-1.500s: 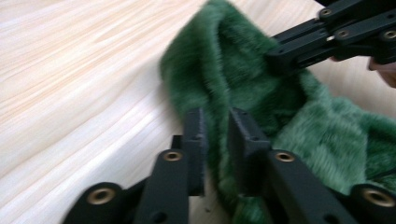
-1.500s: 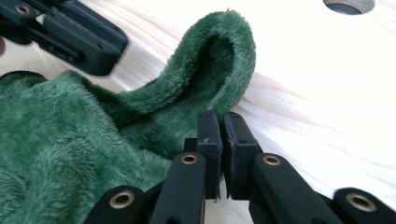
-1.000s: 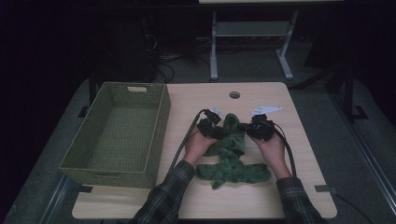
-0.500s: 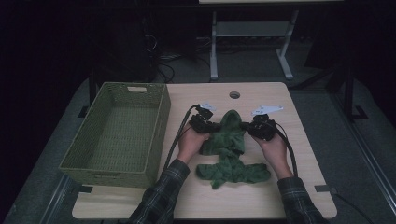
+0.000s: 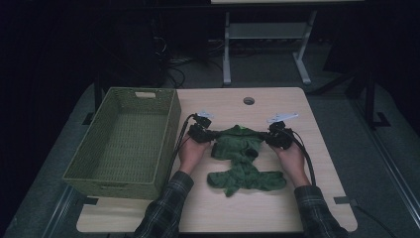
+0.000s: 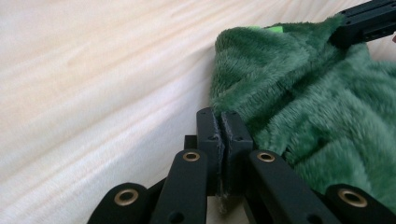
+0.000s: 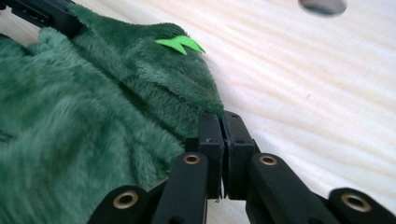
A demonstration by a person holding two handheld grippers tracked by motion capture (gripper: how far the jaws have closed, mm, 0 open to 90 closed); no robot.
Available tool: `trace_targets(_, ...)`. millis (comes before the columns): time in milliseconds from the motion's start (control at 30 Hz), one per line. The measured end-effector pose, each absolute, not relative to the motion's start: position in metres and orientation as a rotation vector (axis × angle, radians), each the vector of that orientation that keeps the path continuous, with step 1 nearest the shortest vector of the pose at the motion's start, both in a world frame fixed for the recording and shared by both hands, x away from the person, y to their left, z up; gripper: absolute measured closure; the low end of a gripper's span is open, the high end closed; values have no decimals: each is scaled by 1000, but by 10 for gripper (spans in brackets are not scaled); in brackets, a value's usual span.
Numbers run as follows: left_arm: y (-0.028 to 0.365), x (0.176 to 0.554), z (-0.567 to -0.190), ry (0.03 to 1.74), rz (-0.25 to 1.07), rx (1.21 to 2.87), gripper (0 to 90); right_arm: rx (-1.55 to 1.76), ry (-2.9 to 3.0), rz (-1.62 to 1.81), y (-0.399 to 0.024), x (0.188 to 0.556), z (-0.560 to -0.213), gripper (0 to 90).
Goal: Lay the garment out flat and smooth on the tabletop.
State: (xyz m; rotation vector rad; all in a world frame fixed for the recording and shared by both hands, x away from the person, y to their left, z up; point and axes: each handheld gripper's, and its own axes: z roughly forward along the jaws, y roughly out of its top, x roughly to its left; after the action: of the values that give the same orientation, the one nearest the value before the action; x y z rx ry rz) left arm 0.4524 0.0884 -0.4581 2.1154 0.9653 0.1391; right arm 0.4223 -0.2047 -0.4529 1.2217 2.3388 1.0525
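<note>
Green fleece garment on bench, mid-bench, right of green woven basket. Upper edge stretched between both grippers. Left gripper at garment's left corner, fingers pressed together, fleece edge pinched. Right gripper at right corner, fingers likewise clamped on fleece. Bright green tag on upper edge. Lower part crumpled toward person.

The left gripper and right gripper are now set wider apart than a second ago, each shifted outward along the table. Between them, the top edge of the green plush cloth is drawn out into a broader, flatter band, where earlier it was bunched into a narrow hump.
</note>
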Motion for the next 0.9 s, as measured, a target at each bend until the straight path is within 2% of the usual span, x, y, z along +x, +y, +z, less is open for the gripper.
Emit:
trace_targets(200, 86, 453, -465, 968, 169, 2138, 872, 1256, 2372, 1000, -202, 428, -468, 857)
trace_targets(267, 86, 452, -466, 970, 167, 2140, 857, 1276, 2365, 1003, -204, 429, -469, 794)
trace_targets(333, 88, 451, -463, 982, 180, 2122, 762, 1282, 2347, 1010, -207, 429, -467, 699)
trace_targets(400, 90, 449, -456, 979, 178, 2097, 720, 1293, 2334, 1047, -211, 426, -462, 668)
trace_targets(633, 94, 433, -425, 943, 247, 2074, 589, 1241, 2295, 1118, -222, 406, -433, 636)
trace_targets(900, 98, 405, -418, 889, 201, 2095, 507, 1212, 2305, 1153, -232, 385, -419, 603)
